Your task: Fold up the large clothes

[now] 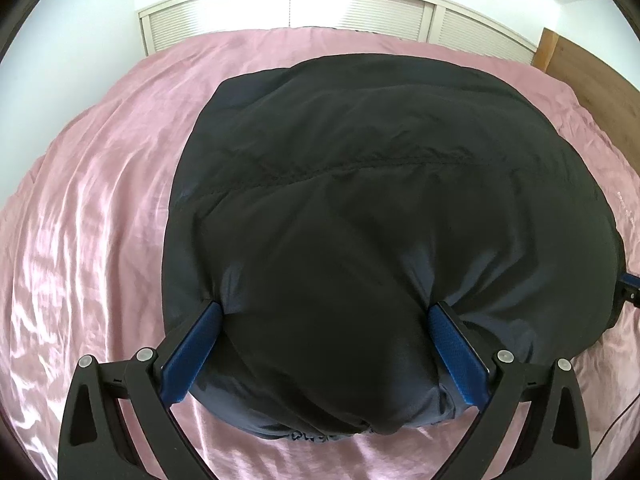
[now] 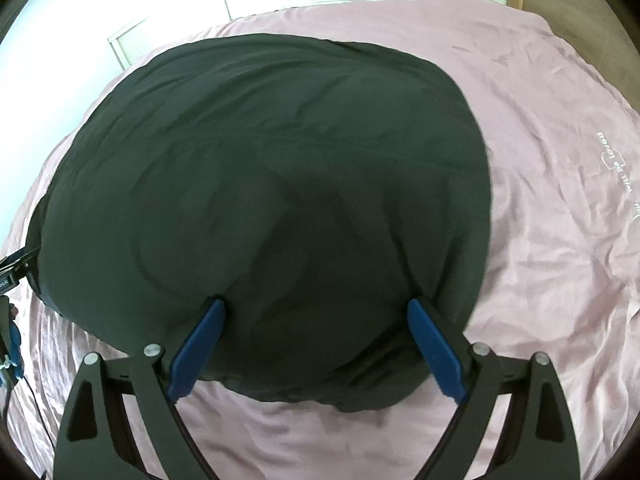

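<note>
Starting far left: rumpled pink bed, shiny with creases, serving as the folding surface. Soft underneath, so likely to give under any push.

Then the left tongs: spread wide, angled steeply down, both tips dug into the near end of the black puffy jacket. Dimples and creases fanning out from each tip, a fat bulge of padding swelling up between the blue pads. No pinch visible, inner faces mostly bare. Reads as a press, not a grab: probably squashing air out so the bundle sits flat.

Middle of the bed: the jacket itself, lying as a thick rounded slab, seam running across its back, near hem just ahead of both tools, far edge short of the louvred doors behind. Looks already folded in on itself, though hard to say how many layers.

On to the right tongs: also gaping wide, also pitched down, tips touching the jacket's near-right part, cloth between them smoother. Again gripping nothing. Mirrored placement, seemingly to hold both halves of the near edge down evenly.

Far right: open stretch of bed with small white lettering, well apart from the jacket.
</note>
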The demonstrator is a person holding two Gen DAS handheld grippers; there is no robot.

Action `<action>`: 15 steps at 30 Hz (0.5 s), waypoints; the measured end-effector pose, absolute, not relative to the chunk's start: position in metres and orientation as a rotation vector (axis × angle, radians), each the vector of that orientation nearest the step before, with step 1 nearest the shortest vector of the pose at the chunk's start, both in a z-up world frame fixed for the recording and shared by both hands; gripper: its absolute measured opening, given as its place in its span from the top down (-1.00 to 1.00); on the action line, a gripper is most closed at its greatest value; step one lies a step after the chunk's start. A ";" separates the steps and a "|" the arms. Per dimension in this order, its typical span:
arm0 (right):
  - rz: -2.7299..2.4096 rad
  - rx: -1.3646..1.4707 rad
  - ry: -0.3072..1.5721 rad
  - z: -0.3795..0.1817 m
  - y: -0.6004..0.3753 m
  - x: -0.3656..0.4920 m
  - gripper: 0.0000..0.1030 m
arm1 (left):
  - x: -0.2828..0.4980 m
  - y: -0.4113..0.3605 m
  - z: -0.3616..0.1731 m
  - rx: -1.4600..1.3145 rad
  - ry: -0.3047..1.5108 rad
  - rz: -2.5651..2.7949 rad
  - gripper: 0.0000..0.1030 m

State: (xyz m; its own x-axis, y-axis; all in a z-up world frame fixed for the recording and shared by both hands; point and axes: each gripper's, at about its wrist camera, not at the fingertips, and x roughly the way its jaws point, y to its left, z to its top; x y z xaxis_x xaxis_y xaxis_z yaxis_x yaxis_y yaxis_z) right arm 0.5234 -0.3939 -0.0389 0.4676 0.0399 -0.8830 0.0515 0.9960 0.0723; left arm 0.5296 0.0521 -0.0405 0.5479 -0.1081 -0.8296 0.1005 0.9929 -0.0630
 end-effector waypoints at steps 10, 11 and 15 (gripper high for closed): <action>-0.107 0.176 1.109 -0.046 -0.445 0.517 -0.96 | 0.534 0.052 -0.046 0.011 0.986 -0.134 -0.98; -0.106 0.181 1.107 -0.045 -0.448 0.516 -0.96 | 0.534 0.052 -0.047 0.010 0.991 -0.142 -0.98; -0.103 0.191 1.096 -0.040 -0.454 0.515 -0.96 | 0.535 0.060 -0.045 0.010 1.060 -0.179 -0.98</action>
State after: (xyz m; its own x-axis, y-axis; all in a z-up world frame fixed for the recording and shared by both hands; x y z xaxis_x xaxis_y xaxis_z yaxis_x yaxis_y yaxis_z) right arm 0.5152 -0.4539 -0.0402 0.4543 0.0118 -0.8908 0.1770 0.9788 0.1032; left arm 0.5355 0.0599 -0.0446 0.4762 -0.1415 -0.8679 0.1510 0.9855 -0.0778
